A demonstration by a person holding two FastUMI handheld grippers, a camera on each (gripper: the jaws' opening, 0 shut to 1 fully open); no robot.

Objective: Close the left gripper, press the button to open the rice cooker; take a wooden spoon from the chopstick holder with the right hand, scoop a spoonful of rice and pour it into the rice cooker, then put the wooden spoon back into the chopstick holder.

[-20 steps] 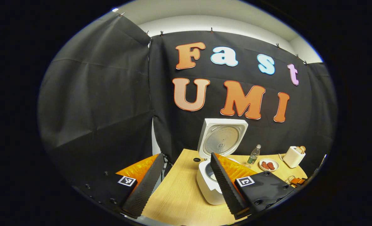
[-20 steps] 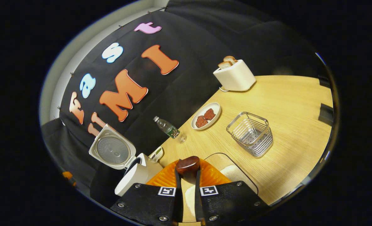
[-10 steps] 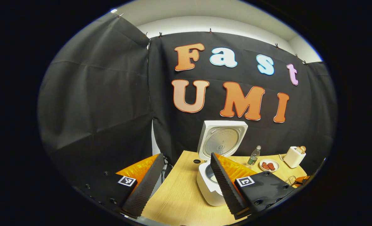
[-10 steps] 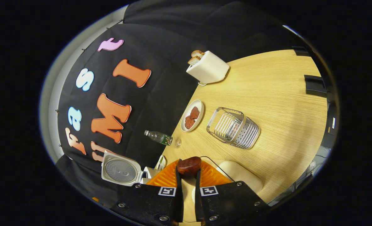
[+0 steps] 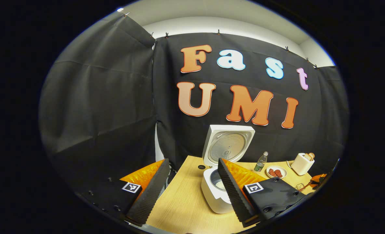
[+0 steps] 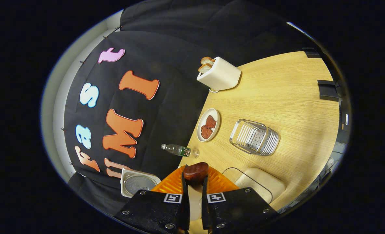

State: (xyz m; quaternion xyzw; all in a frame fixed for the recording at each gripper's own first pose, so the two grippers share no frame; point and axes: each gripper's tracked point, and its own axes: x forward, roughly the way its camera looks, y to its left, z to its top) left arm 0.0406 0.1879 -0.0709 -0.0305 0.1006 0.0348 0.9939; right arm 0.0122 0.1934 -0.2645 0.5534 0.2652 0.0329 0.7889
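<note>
Wooden spoon (image 6: pixel 195 171), clamped in the right gripper (image 6: pixel 195 182), has swung away from the open rice cooker (image 5: pixel 216 191) toward the wire chopstick holder (image 6: pixel 255 137), so return remains; left gripper (image 5: pixel 192 185) gapes.

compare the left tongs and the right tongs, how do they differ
The left tongs stand wide open and hold nothing; the right tongs are shut on the spoon. The left tongs face the open cooker; the right tongs are rolled sideways and face the wire holder and the rice tray. Both are above the wooden table.
</note>
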